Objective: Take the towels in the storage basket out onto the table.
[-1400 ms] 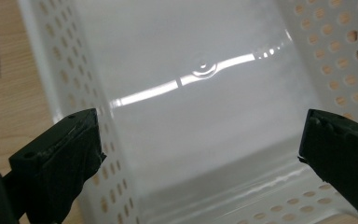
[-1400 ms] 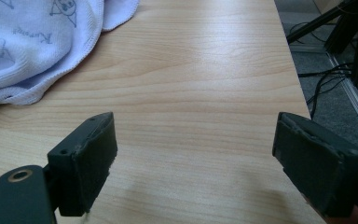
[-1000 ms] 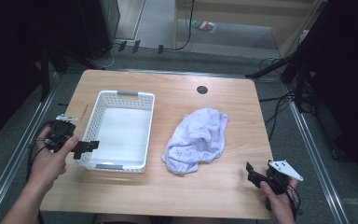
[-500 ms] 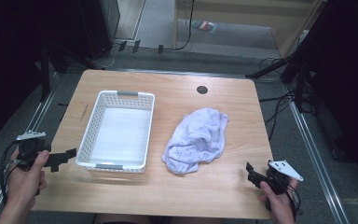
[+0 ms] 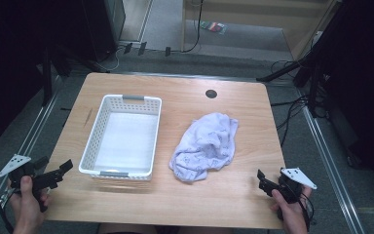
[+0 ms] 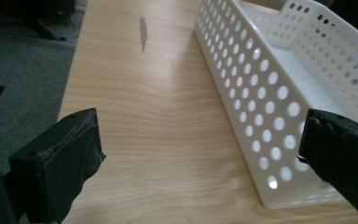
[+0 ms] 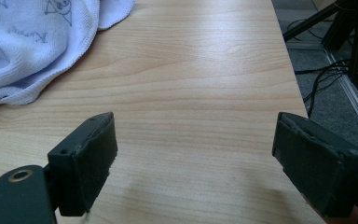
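Nothing started yet, likely – cloth (image 5: 205,145) loose on table (image 5: 185,92) at 3 o'clock of empty basket (image 5: 122,135), left gripper (image 5: 61,169) at 7 o'clock, right gripper (image 5: 264,180) at 5 o'clock – both spread wide, holding nothing, all handling left.

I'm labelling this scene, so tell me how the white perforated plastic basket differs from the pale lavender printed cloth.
The white perforated plastic basket is rigid and rectangular with straight walls; the pale lavender printed cloth is soft and crumpled into an irregular heap. The basket's walls are punched with round holes, while the cloth carries small printed marks. The basket sits nearer the left gripper, the cloth nearer the right gripper. Both rest on the wooden table, untouched.
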